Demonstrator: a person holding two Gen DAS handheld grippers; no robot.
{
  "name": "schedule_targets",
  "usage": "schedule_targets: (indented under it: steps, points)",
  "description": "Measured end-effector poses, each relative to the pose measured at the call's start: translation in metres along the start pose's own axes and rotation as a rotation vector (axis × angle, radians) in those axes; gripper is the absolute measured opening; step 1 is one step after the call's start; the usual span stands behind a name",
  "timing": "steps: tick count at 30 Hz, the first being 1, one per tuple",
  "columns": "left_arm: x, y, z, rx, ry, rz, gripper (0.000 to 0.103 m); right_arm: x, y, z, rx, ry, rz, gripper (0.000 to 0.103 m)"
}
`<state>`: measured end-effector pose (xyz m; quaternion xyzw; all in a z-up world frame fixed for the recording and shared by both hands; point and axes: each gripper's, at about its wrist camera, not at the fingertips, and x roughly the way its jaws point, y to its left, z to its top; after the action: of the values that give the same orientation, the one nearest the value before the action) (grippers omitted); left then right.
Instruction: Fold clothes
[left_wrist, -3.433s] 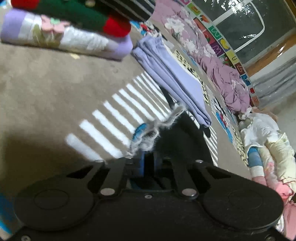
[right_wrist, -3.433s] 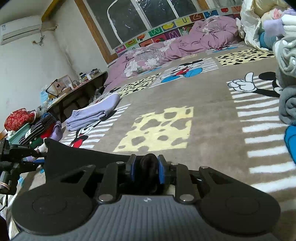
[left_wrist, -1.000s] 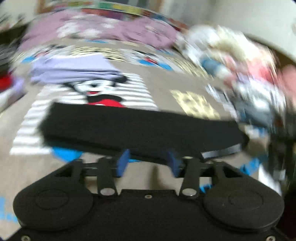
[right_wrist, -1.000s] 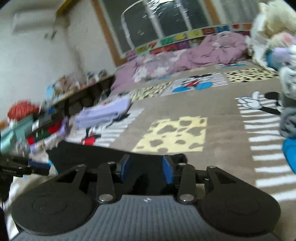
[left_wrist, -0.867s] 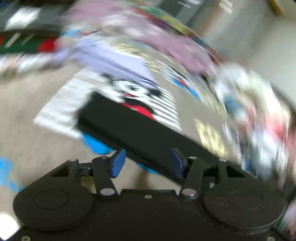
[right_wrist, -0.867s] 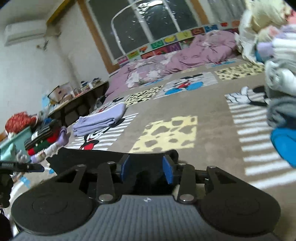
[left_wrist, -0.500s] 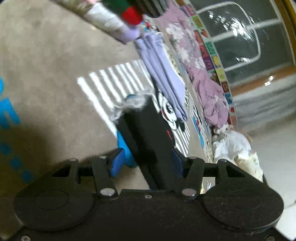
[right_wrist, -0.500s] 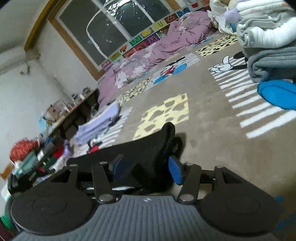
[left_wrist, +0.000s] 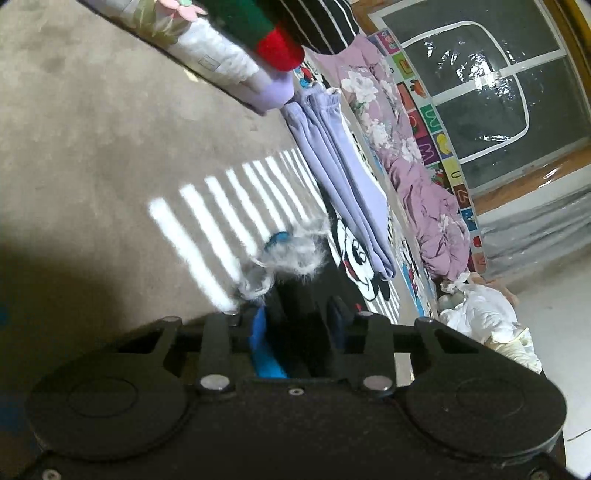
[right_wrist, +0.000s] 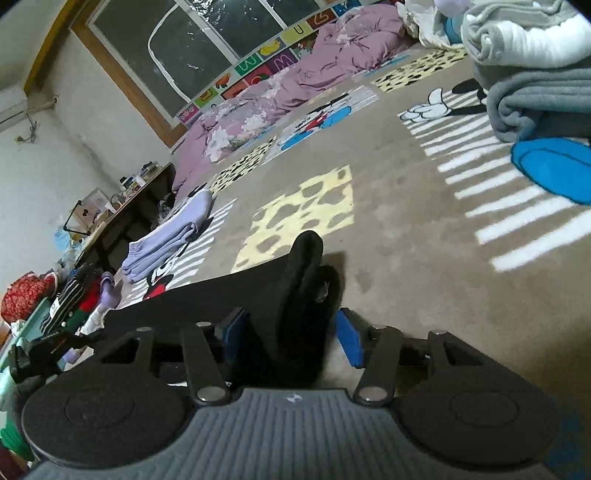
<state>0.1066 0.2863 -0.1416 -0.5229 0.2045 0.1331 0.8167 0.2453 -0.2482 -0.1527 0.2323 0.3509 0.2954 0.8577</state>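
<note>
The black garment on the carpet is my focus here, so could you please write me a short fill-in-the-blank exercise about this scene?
1. The garment between the pads of the right gripper is ____ in colour.
2. The folded trousers lying on the carpet are ____ in colour.
3. The right gripper's jaws stand ____, with a gap beside the cloth.
4. The frayed grey hem shows just beyond the ____ gripper.

Missing words: black; lilac; open; left
</note>
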Motion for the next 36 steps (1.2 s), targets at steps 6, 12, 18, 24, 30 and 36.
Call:
schedule_targets:
  steps: [6,12,18,24,30,36]
  points:
    - [-0.012,-0.012,-0.005,0.084,-0.059,-0.015,0.013,0.000,-0.004,0.002,0.028,0.003,0.028,0.054]
    - [-0.040,-0.067,-0.022,0.325,-0.135,-0.050,0.012,-0.006,-0.013,0.006,0.101,-0.021,0.082,0.054]
    - [-0.053,-0.137,-0.073,0.625,-0.182,-0.062,0.012,-0.013,-0.036,0.010,0.246,-0.060,0.172,0.054]
    - [-0.042,-0.190,-0.150,0.936,-0.201,-0.051,0.011,-0.011,-0.049,0.013,0.311,-0.064,0.214,0.054]
    - [-0.010,-0.220,-0.210,1.146,-0.187,-0.029,0.011,-0.012,-0.058,0.015,0.336,-0.065,0.244,0.054]
    - [0.016,-0.228,-0.271,1.330,-0.157,-0.003,0.011,-0.018,-0.070,0.017,0.357,-0.066,0.269,0.054]
